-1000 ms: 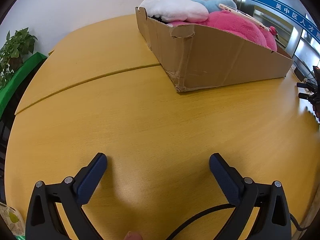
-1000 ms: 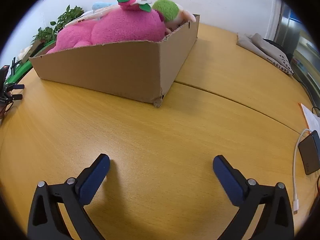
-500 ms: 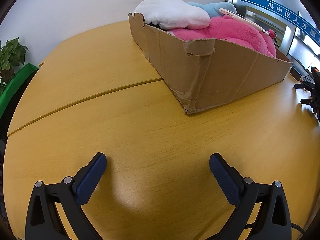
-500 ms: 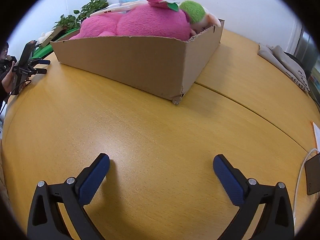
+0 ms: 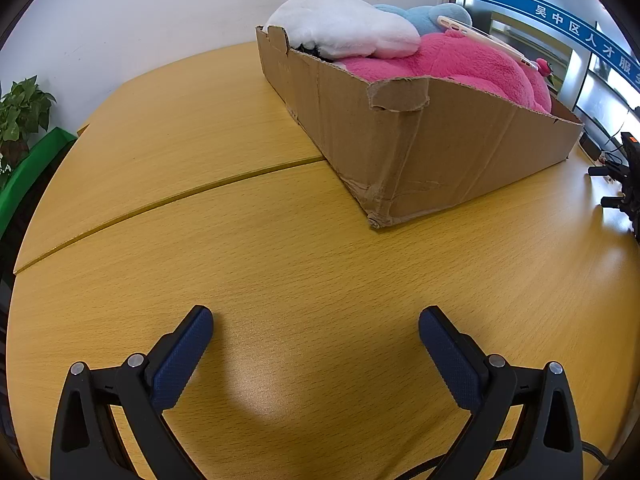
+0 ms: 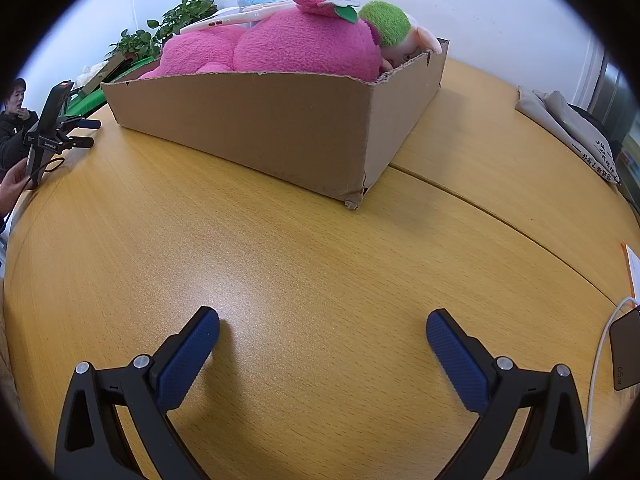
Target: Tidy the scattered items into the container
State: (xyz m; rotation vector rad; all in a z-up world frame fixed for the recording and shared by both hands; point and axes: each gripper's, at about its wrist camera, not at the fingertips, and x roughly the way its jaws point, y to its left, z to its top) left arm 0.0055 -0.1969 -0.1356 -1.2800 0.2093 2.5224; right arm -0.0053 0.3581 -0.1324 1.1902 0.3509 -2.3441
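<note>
Left tool (image 5: pixel 316 320): wide open, nothing between the blue pads (image 5: pixel 182 356), low over the wooden surface (image 5: pixel 280 248). Right tool (image 6: pixel 323 322): same, fully spread, empty, low over the surface (image 6: pixel 280 256).

Container is the cardboard box (image 5: pixel 460 160), sitting on the surface ahead of both tools. From the left tool it's ahead and to the right, nearest corner pointing back at the tool, crumpled at the bottom. From the right tool the box (image 6: pixel 256 128) is ahead and slightly left, long side wall facing the tool.

Box is piled above its rim:
- big pink plush (image 5: pixel 448 64) fills most of it, also seen from the right tool (image 6: pixel 280 48)
- white plush (image 5: pixel 344 24) at the far-left end as seen from the left tool
- light blue plush (image 5: pixel 424 14) behind the white one
- green-and-cream plush (image 6: pixel 390 26) at the right end, seen from the right tool
- strawberry piece with green felt leaves (image 6: pixel 316 0) on top of the pink plush
- pale phone case (image 6: pixel 236 18) lying across the top of the pink plush, also seen from the left tool (image 5: pixel 480 38)

Around the edges: potted plant (image 5: pixel 20 116) far left of the left tool; grey folded bag (image 6: pixel 568 124) far right of the right tool; dark charger with white cable (image 6: pixel 624 348) at the right tool's right, on the surface; phone on a black stand (image 6: pixel 52 116) far left of the right tool.
</note>
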